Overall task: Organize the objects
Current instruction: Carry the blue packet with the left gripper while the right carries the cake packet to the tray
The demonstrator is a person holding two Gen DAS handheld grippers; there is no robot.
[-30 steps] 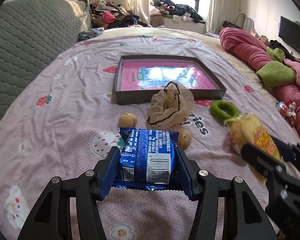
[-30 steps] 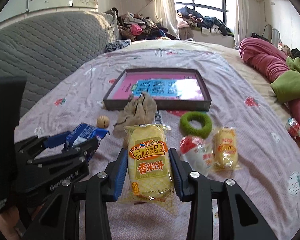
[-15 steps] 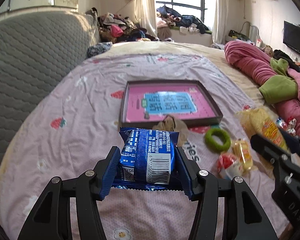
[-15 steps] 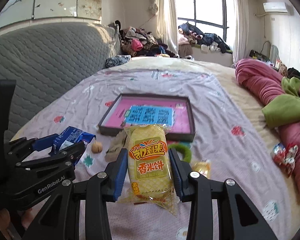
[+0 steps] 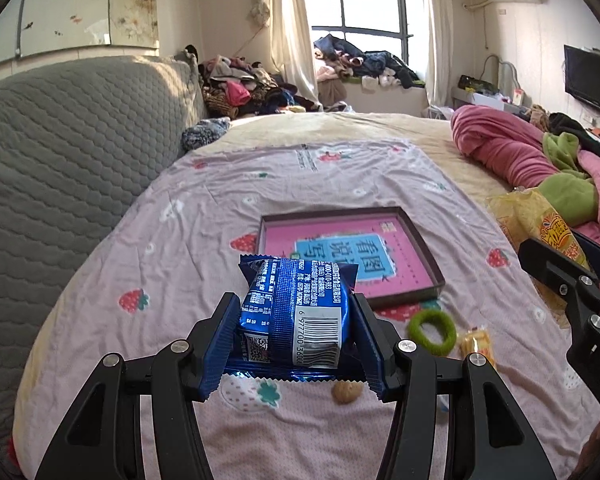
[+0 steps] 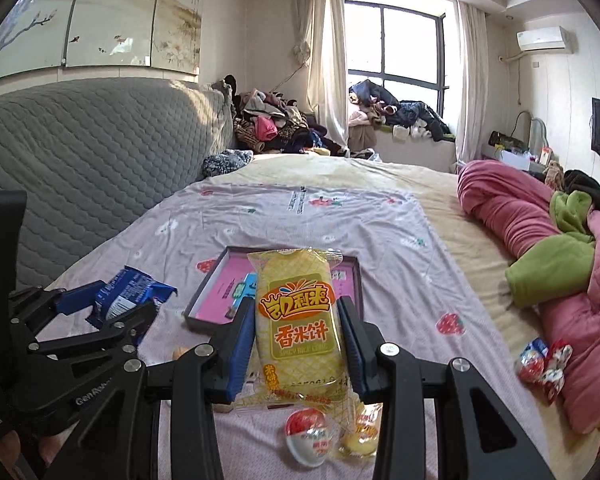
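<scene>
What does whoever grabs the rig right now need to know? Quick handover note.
Left gripper: shut on the blue snack packet, held above the bed.
Right gripper: shut on the yellow rice cracker pack, also lifted.
Box lid tray: on the bedspread ahead, nothing placed in it yet.
Still on the bedspread: green hair tie, walnut, small yellow snack, round red-and-white snack.
Left: probably drop both packs in the tray, then collect the rest.

Blue biscuit pack and yellow rice-cracker pack held above bed
</scene>
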